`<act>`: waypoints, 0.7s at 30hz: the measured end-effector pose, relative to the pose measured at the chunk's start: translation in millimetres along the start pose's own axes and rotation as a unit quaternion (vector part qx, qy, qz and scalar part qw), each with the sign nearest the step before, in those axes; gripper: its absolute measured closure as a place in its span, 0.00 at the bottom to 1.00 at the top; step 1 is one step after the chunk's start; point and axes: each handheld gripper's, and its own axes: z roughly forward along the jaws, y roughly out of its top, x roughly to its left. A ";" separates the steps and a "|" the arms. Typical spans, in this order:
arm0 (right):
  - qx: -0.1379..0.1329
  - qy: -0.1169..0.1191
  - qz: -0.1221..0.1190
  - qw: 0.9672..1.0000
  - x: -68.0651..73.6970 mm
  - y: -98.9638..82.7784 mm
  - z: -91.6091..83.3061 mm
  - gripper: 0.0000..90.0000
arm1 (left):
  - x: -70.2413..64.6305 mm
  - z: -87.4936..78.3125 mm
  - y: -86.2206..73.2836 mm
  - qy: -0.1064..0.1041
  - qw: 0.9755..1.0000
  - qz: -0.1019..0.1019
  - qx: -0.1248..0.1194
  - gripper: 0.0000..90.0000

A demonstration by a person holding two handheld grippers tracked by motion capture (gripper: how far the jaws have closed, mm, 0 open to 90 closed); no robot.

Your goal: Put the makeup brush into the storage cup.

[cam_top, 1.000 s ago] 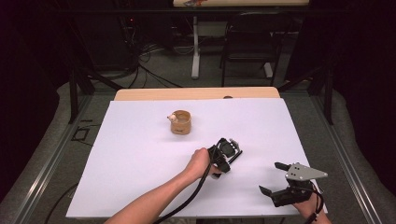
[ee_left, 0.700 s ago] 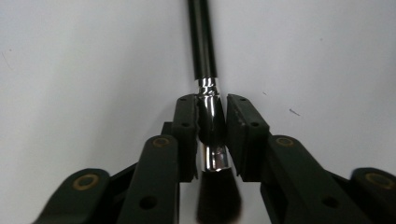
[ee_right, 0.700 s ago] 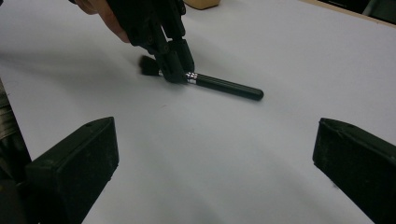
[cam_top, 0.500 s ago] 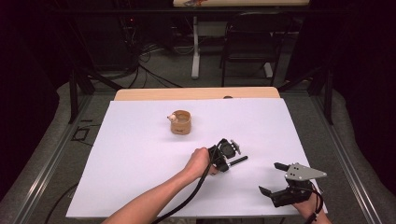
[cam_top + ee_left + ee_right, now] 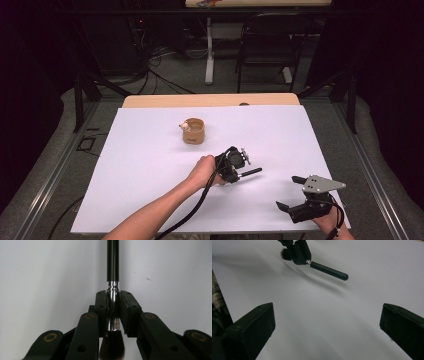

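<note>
A: High view: the left tool (image 5: 235, 167) is clamped on the brush (image 5: 248, 172), handle poking toward three o'clock, low over the table (image 5: 150, 150). The wooden cup (image 5: 194, 131) waits at eleven o'clock, likely its destination.

B: Left gripper view: the pads squeeze the silver ferrule (image 5: 113, 296), bristles (image 5: 111, 346) at six o'clock, probably the firmest spot.

A: Right gripper view: the right tool (image 5: 327, 327) gapes wide, empty, seemingly parked clear.

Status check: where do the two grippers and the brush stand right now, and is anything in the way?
Left gripper shut on brush, clamped at the metal ferrule. Right gripper open, holding nothing. Wooden cup stands apart, farther up the white table. Nothing in the way.
</note>
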 end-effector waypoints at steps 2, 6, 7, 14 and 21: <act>0.002 0.001 -0.004 1.000 0.5 1.3 0.1 0.00 | -0.4 -4.6 -7.3 -0.001 1.000 0.008 -0.001 0.86; 0.004 0.004 0.001 1.000 0.7 3.2 -0.5 0.00 | -0.3 -10.5 -18.9 -0.003 1.000 0.014 -0.006 0.86; 0.003 0.006 0.001 1.000 0.7 3.5 -0.7 0.00 | -0.3 -10.5 -18.9 -0.003 1.000 0.014 -0.006 0.86; 0.003 -0.009 0.002 1.000 0.3 6.6 -0.3 0.00 | 0.6 -25.8 -41.1 0.005 1.000 0.019 -0.018 0.86; 0.015 -0.009 -0.009 1.000 4.3 15.3 0.3 0.00 | -1.2 -31.8 -55.3 0.008 0.999 0.029 -0.027 0.86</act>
